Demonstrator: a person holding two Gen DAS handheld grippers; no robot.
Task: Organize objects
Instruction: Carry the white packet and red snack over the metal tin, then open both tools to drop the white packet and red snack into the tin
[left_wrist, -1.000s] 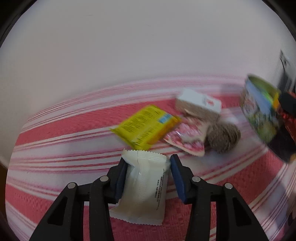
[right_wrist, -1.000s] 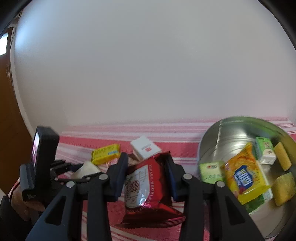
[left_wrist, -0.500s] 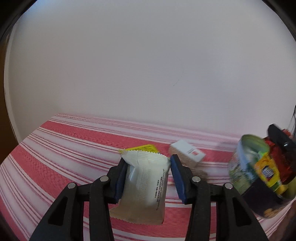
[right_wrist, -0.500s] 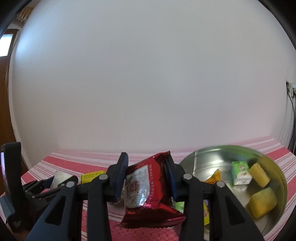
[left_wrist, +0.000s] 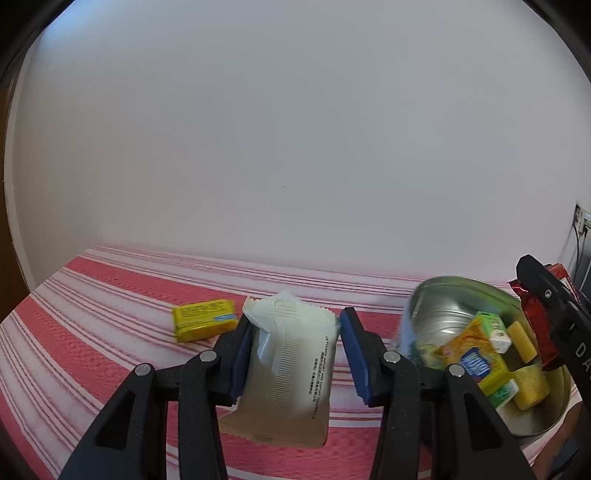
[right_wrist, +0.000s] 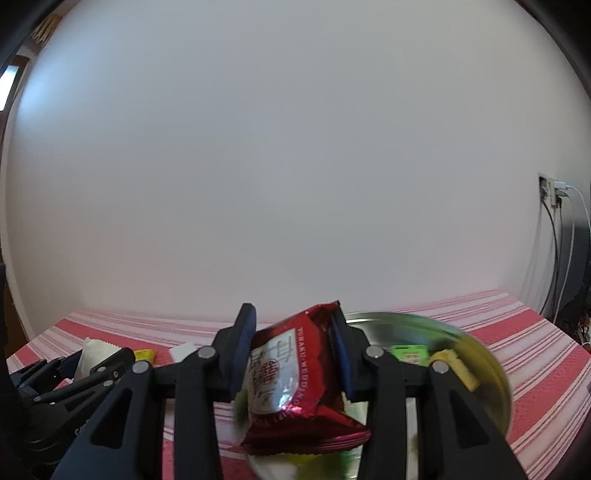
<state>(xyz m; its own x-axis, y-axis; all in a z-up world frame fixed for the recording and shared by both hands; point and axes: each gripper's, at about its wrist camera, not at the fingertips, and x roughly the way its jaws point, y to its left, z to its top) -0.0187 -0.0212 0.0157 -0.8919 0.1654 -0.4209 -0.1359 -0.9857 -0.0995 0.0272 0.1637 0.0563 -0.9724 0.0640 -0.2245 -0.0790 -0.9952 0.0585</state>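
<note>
My left gripper (left_wrist: 295, 325) is shut on a cream-white snack packet (left_wrist: 291, 373), held above the striped cloth. My right gripper (right_wrist: 293, 325) is shut on a red foil snack packet (right_wrist: 291, 380), raised just in front of the round metal tin (right_wrist: 476, 369). In the left wrist view the tin (left_wrist: 443, 306) stands at the right, holding several yellow and green snack packs, with the right gripper and its red packet (left_wrist: 532, 306) over its far right rim. In the right wrist view the left gripper (right_wrist: 96, 354) shows at the lower left with its white packet.
A yellow packet (left_wrist: 205, 319) lies on the red-and-white striped tablecloth (left_wrist: 92, 332) left of my left gripper. A white box (right_wrist: 183, 350) sits beyond it. A plain white wall stands behind the table. A wall socket with cables (right_wrist: 554, 192) is at the right.
Both grippers rose and swung right toward the tin, each keeping its packet. The tin now fills more of both views; the pile of loose snacks has slipped out of the left view.
</note>
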